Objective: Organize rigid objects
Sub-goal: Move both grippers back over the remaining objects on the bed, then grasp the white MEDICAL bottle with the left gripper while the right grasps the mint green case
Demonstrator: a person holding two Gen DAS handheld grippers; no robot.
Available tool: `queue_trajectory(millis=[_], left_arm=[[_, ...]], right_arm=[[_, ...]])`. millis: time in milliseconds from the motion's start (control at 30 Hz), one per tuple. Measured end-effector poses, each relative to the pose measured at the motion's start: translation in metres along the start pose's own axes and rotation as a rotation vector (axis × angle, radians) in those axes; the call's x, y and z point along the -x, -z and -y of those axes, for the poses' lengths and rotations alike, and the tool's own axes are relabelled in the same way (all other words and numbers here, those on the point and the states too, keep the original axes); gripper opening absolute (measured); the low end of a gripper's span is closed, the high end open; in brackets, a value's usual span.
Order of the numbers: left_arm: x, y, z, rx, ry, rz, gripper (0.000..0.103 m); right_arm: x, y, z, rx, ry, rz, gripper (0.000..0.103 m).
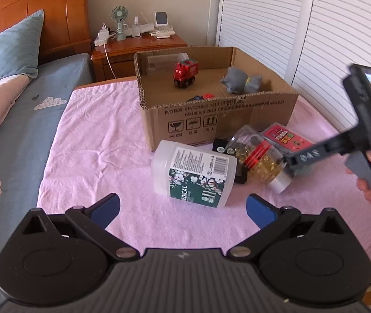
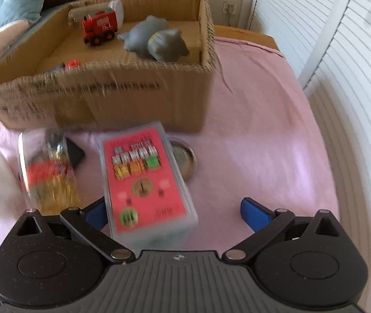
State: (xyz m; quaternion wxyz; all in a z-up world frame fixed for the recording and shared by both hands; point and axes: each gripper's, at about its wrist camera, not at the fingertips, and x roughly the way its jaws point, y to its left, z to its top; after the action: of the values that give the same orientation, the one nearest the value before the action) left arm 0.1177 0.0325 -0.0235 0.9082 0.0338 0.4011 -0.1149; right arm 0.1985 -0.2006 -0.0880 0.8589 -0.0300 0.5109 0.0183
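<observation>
Left wrist view
Left gripper point(image 1: 182, 210): spread wide, holding nothing, over the pink blanket point(image 1: 94, 140).
White tub point(image 1: 194, 173): on its side just ahead, below the cardboard box point(image 1: 219, 120).
Capsule jar point(image 1: 259, 154): lying beside the tub.
Box contents: red train point(image 1: 185, 74), grey toy point(image 1: 240, 80).

Right wrist view
Right gripper point(image 2: 175, 211): wide open, empty, though blur hinders.
Pink case point(image 2: 145, 182): between the fingers, near the blanket's front edge.
Metal lid point(image 2: 184, 160): partly under the case.

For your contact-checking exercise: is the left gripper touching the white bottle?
Apart. The left wrist view shows pink sheet between the open left gripper and the white bottle.
</observation>
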Motion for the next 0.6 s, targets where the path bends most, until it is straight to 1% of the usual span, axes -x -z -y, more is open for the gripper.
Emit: queue_trajectory(millis=[300, 467, 600], left_arm=[[-0.013, 0.002, 0.005, -0.02, 0.007, -0.012, 0.102], [-0.019, 0.003, 0.006, -0.053, 0.009, 0.013, 0.102], [-0.03, 0.005, 0.009, -0.079, 0.016, 0.021, 0.102]], right_arm=[[0.017, 0.038, 0.015, 0.004, -0.007, 0.096, 0.103], [0.024, 0.052, 0.026, -0.005, -0.001, 0.126, 0.103], [0.025, 0.057, 0.027, -0.012, 0.005, 0.143, 0.103]])
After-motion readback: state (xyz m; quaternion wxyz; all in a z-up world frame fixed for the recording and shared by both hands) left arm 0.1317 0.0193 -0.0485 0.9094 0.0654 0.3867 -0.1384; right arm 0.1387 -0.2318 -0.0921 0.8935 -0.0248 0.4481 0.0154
